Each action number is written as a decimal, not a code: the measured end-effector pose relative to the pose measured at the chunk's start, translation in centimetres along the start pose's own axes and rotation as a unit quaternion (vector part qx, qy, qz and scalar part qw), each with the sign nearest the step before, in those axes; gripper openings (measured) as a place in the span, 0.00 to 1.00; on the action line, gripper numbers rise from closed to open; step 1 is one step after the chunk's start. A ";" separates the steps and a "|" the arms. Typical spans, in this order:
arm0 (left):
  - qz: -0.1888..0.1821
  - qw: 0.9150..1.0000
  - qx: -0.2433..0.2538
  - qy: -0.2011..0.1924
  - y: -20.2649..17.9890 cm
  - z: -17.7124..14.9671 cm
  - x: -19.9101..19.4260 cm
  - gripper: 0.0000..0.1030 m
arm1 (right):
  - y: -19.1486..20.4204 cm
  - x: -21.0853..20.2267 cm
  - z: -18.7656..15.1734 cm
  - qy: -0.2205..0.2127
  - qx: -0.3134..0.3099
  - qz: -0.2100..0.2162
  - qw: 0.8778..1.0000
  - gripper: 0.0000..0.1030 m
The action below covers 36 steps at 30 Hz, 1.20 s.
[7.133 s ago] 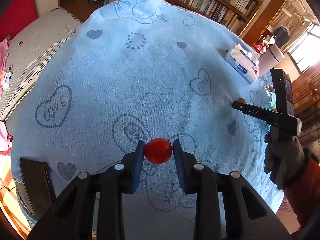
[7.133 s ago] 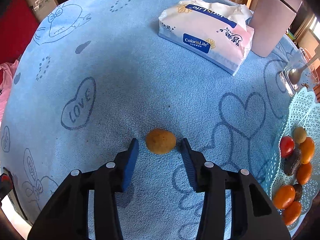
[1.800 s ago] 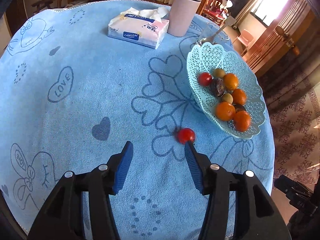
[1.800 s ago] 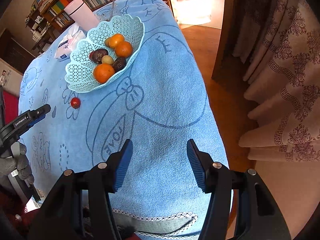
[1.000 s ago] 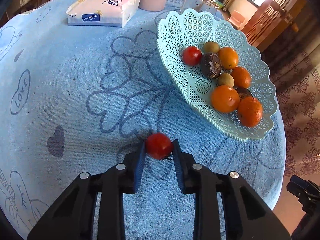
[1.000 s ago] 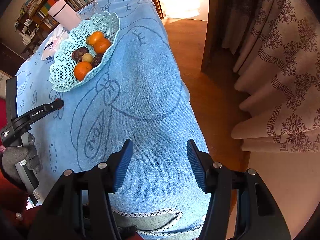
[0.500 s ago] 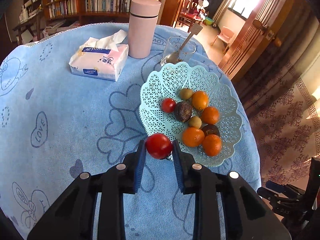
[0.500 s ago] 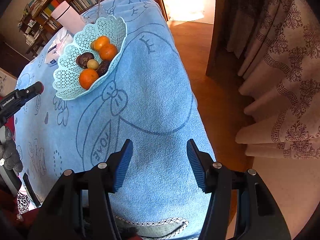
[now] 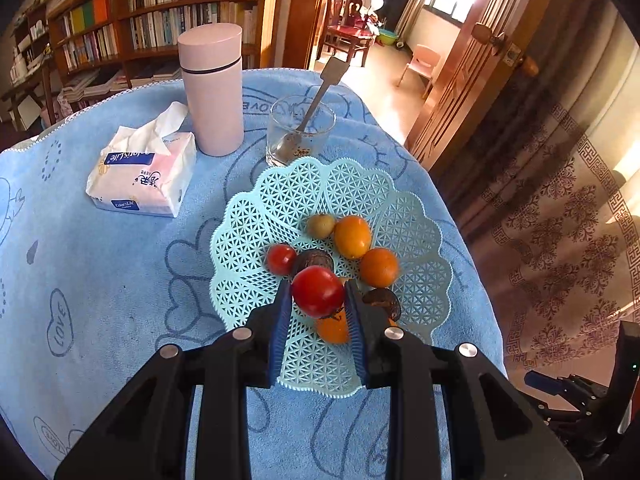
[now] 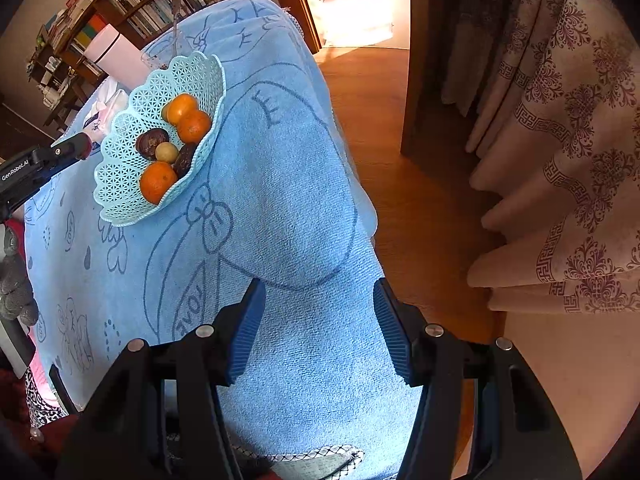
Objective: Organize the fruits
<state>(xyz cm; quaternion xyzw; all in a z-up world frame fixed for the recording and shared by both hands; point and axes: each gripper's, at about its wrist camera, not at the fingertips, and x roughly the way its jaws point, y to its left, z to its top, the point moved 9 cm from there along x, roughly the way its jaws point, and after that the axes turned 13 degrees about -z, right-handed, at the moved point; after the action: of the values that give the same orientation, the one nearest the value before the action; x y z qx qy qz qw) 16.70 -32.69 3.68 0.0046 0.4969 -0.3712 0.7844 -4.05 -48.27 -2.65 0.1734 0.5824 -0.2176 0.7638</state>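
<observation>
One glossy round tomato [image 9: 317, 290] clenched in left tongs [image 9: 316, 312], right tongs [image 10: 318, 328] spread, latticed basket [image 9: 256, 208]

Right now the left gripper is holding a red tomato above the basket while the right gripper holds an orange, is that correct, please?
Not quite: the right gripper holds nothing; the right wrist view shows its jaws open over the blue cloth. The left gripper does hold the red tomato above the basket.
</observation>
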 end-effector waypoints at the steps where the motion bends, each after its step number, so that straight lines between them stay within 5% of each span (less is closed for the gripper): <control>1: 0.001 1.000 0.001 0.002 0.0 0.0 0.2 0.26 | 0.1 0.1 0.1 0.000 -0.001 0.000 1.000 0.56; 12: 0.014 1.000 -0.009 0.010 1.2 0.3 1.3 0.28 | 1.1 0.5 0.8 0.001 -0.013 0.001 1.000 0.56; 15: 0.023 1.000 -0.018 0.010 1.8 0.4 1.3 0.42 | 1.3 0.5 1.0 0.000 -0.016 0.000 1.000 0.56; 27: 0.039 0.999 -0.020 0.004 2.8 0.3 0.2 0.43 | 2.5 0.5 1.3 -0.004 -0.030 0.002 1.000 0.56; 32: 0.048 0.999 -0.019 -0.005 3.1 0.3 -0.9 0.61 | 3.1 0.0 1.7 -0.015 -0.036 0.002 0.999 0.56; 36: 0.064 0.998 -0.016 -0.007 3.4 -0.2 -1.7 0.76 | 3.8 -0.8 2.7 -0.039 -0.037 0.007 0.999 0.80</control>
<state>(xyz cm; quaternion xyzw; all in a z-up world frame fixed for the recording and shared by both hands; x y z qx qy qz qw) 18.14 -29.19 3.67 0.0211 0.4957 -0.3119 0.8103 0.00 -46.35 -1.09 0.1402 0.5586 -0.1968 0.7935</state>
